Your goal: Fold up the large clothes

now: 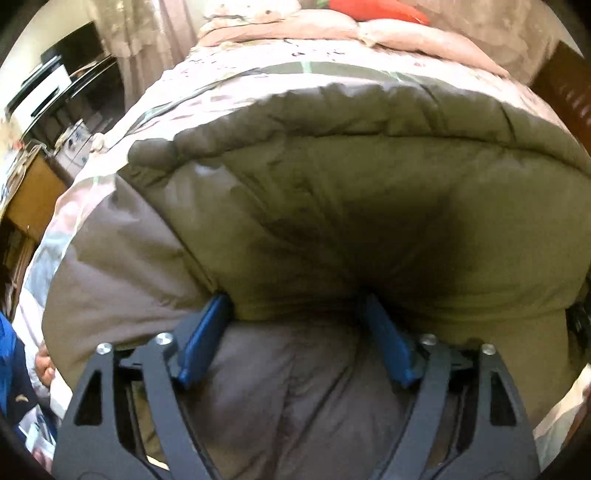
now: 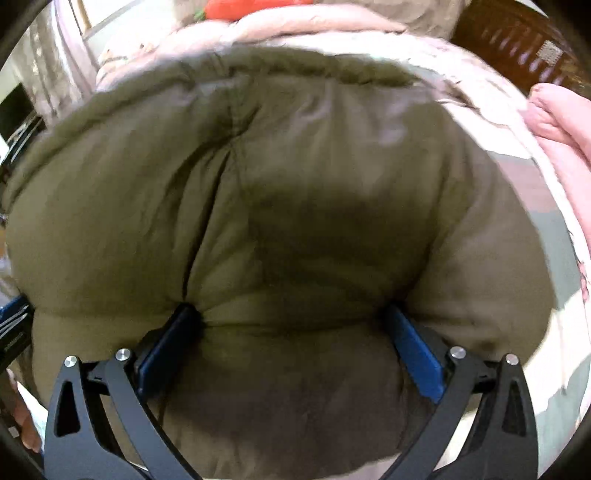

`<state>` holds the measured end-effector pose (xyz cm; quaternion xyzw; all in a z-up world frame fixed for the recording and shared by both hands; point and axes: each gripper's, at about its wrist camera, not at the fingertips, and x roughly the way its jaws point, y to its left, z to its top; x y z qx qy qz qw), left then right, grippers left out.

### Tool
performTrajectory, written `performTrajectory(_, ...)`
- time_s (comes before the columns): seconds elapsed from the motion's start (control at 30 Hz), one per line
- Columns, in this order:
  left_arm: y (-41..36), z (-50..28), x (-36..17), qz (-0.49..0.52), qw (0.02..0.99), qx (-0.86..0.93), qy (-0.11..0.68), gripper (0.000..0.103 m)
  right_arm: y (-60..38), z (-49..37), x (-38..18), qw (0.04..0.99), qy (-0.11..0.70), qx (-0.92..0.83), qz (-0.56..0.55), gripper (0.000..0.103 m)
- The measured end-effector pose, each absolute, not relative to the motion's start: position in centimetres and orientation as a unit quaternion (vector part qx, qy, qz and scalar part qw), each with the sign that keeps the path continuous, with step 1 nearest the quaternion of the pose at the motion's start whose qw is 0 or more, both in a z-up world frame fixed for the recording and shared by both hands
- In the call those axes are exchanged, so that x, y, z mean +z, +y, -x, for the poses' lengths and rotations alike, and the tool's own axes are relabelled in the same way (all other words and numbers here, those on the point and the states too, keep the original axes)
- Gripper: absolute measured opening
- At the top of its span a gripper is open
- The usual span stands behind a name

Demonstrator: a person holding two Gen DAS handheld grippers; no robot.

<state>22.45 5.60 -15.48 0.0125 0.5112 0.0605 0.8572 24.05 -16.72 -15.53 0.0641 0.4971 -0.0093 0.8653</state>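
A puffy olive-green padded jacket lies folded on the bed and fills both views. In the left wrist view its greyer underlayer shows below the fold. My left gripper points steeply down at the near folded edge, blue pads spread wide, with the fold bulging between them and no clear squeeze. My right gripper straddles the same thick edge of the jacket further right, jaws at full width, with the padding lying loosely between the pads.
The bed has a pink floral cover, with a red cushion and pink bedding at the far end. A desk with clutter stands left of the bed. A hand shows at the lower left.
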Motion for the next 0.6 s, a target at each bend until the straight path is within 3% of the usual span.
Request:
performTrajectory(0.1,5.7,-22.2,-12.6,-0.032,0.875,0.039,0.481,0.08,-16.1,-21.8,-13.9,0.876,0.479,-0.003,-0.053,0.102)
performTrajectory(0.23,8.8,-20.8,-8.5,0.013,0.905,0.014,0.426,0.091,-16.5,-19.6,-12.6,0.868,0.476,0.005,-0.138,0.102)
performTrajectory(0.33,10.6,-20.2,-7.8,0.09,0.885,-0.044,0.455,0.091,-14.8,-18.3,-12.2,0.871,0.464,0.02,-0.159,0.102)
performTrajectory(0.53,9.1,-16.3,-6.4,0.079,0.871,-0.036,0.484,0.092,-10.5,-16.8,-9.4,0.895,0.436,0.035,-0.088,0.102)
performTrajectory(0.6,8.4,-14.0,-5.2,0.054,0.882,-0.019,0.468,0.099,-10.0,-15.2,-8.3,0.903,0.421,0.037,-0.078,0.102)
